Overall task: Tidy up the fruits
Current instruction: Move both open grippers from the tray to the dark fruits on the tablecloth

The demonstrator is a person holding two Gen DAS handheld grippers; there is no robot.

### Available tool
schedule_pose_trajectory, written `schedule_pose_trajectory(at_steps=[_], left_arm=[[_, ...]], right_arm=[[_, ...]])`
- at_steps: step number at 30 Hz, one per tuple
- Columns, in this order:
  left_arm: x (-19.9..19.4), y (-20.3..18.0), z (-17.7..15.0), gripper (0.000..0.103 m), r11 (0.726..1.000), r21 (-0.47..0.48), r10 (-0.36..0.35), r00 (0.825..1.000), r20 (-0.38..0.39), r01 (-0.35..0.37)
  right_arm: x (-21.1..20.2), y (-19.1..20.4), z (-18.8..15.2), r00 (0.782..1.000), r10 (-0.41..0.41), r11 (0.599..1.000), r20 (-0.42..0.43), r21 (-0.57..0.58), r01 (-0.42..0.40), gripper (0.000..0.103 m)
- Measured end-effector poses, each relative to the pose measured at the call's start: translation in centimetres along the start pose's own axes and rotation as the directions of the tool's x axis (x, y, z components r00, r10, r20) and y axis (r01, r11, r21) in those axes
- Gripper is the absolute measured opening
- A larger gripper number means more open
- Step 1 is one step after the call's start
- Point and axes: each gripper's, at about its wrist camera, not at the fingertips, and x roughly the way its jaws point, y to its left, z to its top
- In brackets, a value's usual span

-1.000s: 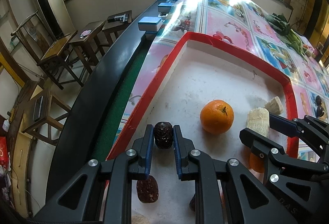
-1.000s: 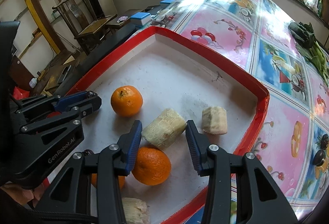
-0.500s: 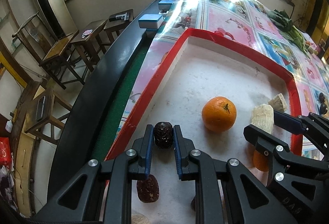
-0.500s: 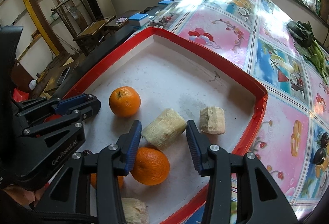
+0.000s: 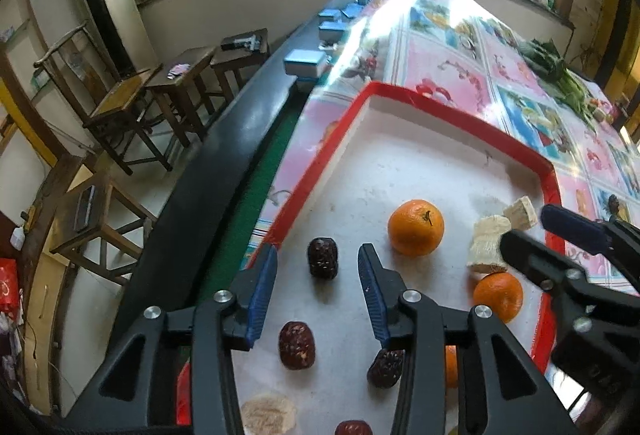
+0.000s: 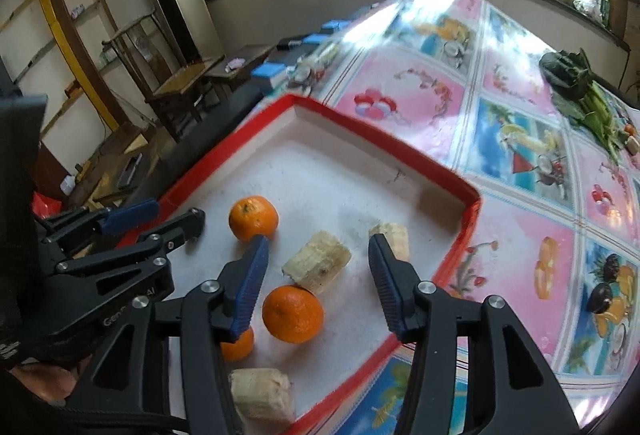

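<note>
Left wrist view: our left gripper (image 5: pixel 318 269), jaws spread, frames a freed date (image 5: pixel 322 258) lying between them in the red-rimmed tray (image 5: pixel 460 109), seemingly grouped by kind. Our right gripper (image 6: pixel 318 273), jaws apart and empty, brackets a sugarcane piece (image 6: pixel 317 261). We count four dates, three oranges, four cane pieces.

Table under fruit-print cloth (image 6: pixel 420 103), red-rimmed tray (image 6: pixel 400 149), leafy greens (image 6: pixel 592 107), blue boxes (image 5: pixel 305 62)

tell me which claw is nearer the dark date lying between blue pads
Left. The left claw straddles the date, open; the right claw sits over the pale chunk.
</note>
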Motion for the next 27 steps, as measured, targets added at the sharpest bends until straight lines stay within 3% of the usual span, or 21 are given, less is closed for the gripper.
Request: schedule_pose_trajectory(at_steps=[6, 11, 16, 21, 27], left_arm=[[-1.5, -0.4, 0.5, 0.044, 1.0, -0.028, -0.012, 0.999, 0.033, 0.013], [-2.5, -2.9, 0.7, 0.044, 0.999, 0.003, -0.047, 0.998, 0.051, 0.047], [-3.3, -7.4, 0.7, 0.045, 0.992, 0.078, -0.101, 0.993, 0.054, 0.096], [-3.7, -12.9, 0.7, 0.049, 0.968, 0.181, -0.184, 0.983, 0.022, 0.177], [-3.5, -18.8, 0.1, 0.05, 0.936, 0.264, -0.235, 0.971, -0.03, 0.235]], right_arm=[[-2.8, -1.8, -0.8, 0.999, -0.021, 0.999, 0.04, 0.041, 0.019, 0.056], [-5.1, -5.0, -2.4, 0.997, -0.061, 0.993, 0.051, 0.103, 0.056, 0.056], [-8.1, -10.0, -5.1, 0.99, -0.133, 0.974, 0.051, 0.194, 0.121, 0.056], [-11.0, -16.3, -7.9, 0.975, -0.218, 0.934, 0.036, 0.297, 0.198, 0.056], [-12.7, -22.0, -8.2, 0.961, -0.276, 0.903, 0.035, 0.353, 0.246, 0.056]])
